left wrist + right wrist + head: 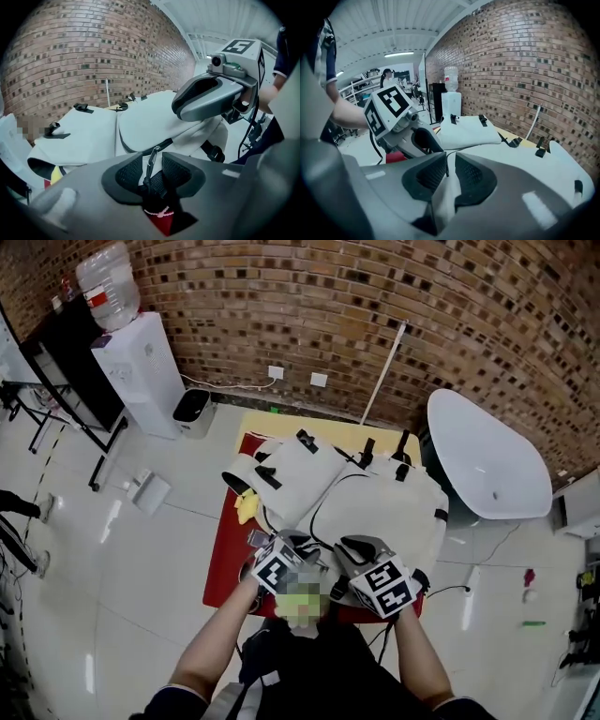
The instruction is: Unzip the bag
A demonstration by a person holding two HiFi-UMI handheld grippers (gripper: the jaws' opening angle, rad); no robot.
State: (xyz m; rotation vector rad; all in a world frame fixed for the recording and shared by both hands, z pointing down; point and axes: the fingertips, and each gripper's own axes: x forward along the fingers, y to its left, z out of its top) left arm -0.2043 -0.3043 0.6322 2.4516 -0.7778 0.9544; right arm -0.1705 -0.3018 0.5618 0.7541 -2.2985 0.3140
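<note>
Far left, against the brick wall [394, 306]: a white water dispenser [141, 376] with its bottle [108, 282] on top, a dark cabinet [66, 362] beside it, and a small white bin [192, 413] at its foot.

A red surface [225, 554] carries two white bags. The second bag [300, 470] lies further off and to the left, with black buckles on top. A yellow item [246, 507] sticks out from under its near left edge.

Left gripper [152, 166]: the jaws are spread. The metal zipper pull [151, 157] stands up in the gap between the pads [129, 172]. I cannot tell whether either pad touches it. A black strap sits just below it.

The bag [384, 507] for the task lies at centre right on the surface, nearest the person. Its dark zipper line [161, 145] curves along the near edge.

Right gripper [450, 171]: the jaws are nearly together, pinching a raised fold of the bag's white fabric just beside the left gripper. Seen from the left gripper, the right gripper's grey body crosses the upper right and blocks that side of the bag.

A white rod [384, 371] leans on the wall behind the bags. At far right, a large white oval tub [487, 465] stands on the floor close beside the surface.
</note>
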